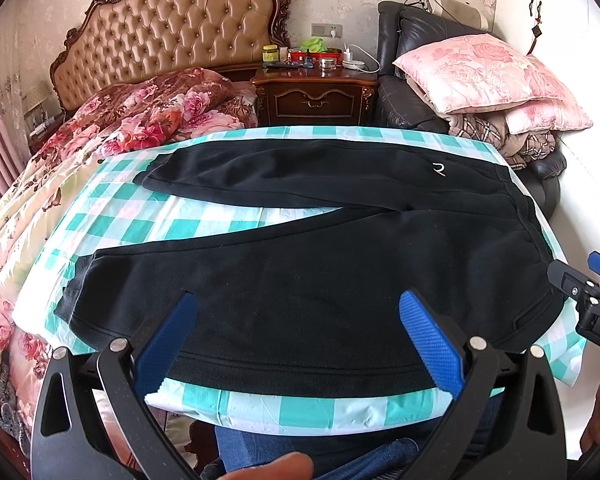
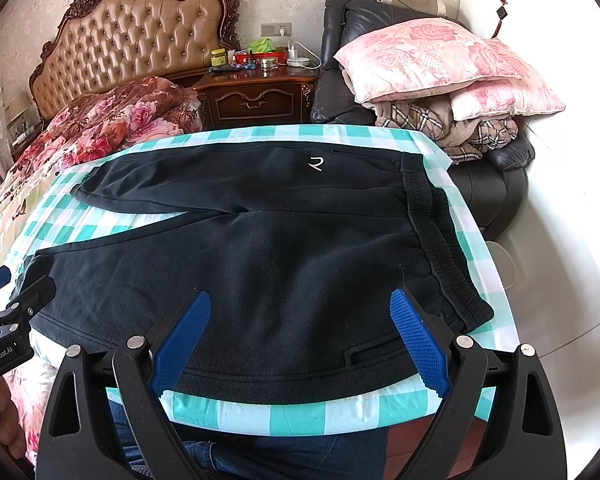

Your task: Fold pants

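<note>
Black fleece pants (image 1: pixel 320 276) lie flat on a teal-and-white checked table (image 1: pixel 300 408), legs spread apart to the left, waistband at the right. They also show in the right wrist view (image 2: pixel 260 272), with a small white logo (image 2: pixel 315 165) on the far leg. My left gripper (image 1: pixel 298 312) is open and empty, hovering over the near leg close to the front edge. My right gripper (image 2: pixel 300 308) is open and empty, above the near hip, left of the waistband (image 2: pixel 444 248). Each gripper shows at the edge of the other's view.
A bed with a floral quilt (image 1: pixel 132 120) and tufted headboard (image 1: pixel 168 28) stands left and behind. A wooden nightstand (image 1: pixel 316 96) with jars sits at the back. A dark armchair with pink pillows (image 1: pixel 492 76) stands at the back right. White floor lies right.
</note>
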Motion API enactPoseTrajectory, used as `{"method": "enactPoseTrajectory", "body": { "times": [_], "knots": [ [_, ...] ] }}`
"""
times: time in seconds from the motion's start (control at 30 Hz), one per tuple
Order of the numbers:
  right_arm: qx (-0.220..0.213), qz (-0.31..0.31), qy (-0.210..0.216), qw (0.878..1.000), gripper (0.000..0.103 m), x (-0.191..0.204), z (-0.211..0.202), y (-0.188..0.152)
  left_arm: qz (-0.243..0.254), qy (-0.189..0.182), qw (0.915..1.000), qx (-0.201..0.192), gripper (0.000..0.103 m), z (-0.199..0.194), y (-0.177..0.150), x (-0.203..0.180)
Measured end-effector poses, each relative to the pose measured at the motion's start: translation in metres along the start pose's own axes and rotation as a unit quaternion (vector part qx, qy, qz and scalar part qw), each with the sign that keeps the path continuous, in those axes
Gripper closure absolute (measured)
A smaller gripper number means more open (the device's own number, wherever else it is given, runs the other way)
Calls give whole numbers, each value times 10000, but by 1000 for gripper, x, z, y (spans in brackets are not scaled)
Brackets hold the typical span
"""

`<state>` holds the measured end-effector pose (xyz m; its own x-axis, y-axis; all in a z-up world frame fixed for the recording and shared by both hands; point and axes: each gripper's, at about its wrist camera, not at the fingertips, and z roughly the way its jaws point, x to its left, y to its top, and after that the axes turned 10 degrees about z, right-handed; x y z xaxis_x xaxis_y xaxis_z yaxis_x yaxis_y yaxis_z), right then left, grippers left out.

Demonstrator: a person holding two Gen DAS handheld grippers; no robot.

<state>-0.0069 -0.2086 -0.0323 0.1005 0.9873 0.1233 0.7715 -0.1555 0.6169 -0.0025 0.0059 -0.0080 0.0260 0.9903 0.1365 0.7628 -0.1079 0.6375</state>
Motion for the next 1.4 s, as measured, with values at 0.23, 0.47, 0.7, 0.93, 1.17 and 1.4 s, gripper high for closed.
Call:
{"method": "enactPoseTrajectory", "body": {
  "times": [0.23,0.47,0.7,0.93,1.17,1.4],
  "knots": [
    [2,-1,-1,10000,15,0,0,0,-8,-16,10000,3,2,1,0,0],
    [2,-2,-2,10000,15,0,1,1,-8,-15,10000,1,2,1,0,0],
    [15,-2,-4,10000,15,1,3,-1,-14,-23,10000,13,2,1,-1,0],
    [158,72,-64,9998,15,-4,18,-6,-37,-88,9998,157,2,17,0,-3],
    [399,197,-161,9989,15,-19,45,10,-60,-136,9989,438,2,47,11,-4],
    [572,405,267,9972,15,-54,88,70,-278,-539,9974,392,2,77,28,4]
  ]
}}
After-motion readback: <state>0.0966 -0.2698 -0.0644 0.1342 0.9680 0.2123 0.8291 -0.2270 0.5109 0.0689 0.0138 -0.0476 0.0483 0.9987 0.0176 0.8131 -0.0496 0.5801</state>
